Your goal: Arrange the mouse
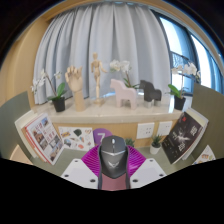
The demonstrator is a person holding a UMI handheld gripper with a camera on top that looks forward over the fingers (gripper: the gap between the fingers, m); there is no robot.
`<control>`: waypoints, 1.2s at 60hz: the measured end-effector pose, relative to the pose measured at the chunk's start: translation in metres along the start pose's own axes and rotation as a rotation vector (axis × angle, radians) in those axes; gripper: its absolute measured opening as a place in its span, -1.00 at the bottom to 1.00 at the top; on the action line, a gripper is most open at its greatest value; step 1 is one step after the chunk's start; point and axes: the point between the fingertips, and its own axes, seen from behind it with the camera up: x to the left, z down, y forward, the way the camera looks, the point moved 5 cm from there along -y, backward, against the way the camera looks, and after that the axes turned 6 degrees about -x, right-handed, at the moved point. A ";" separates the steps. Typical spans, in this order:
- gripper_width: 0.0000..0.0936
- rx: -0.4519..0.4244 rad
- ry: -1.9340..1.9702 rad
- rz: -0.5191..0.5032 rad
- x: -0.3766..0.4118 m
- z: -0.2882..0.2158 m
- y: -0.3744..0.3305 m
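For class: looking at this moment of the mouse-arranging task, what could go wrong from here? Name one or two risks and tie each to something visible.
1. The mouse sits between the pink pads of the gripper; if the hold is loose, its smooth, rounded shell could slip out.
2. The shelf ahead is crowded with a white horse figure and potted orchids; a careless forward swing might knock them over.

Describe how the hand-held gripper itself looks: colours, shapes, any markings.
The hand-held gripper has two pale, whitish angular fingers spreading outward at the bottom of the view. Each inner face carries a magenta pad with a ribbed, striped texture. No cables, sleeves or printed markings are visible on it.
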 end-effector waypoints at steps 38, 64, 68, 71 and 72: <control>-0.05 0.360 -0.043 0.050 0.012 0.212 0.034; 0.69 0.318 0.002 0.066 0.035 0.096 -0.055; 0.69 0.282 0.008 0.054 0.049 0.068 -0.084; 0.69 0.260 0.005 0.053 0.057 0.052 -0.106; 0.68 0.255 0.004 0.054 0.061 0.047 -0.112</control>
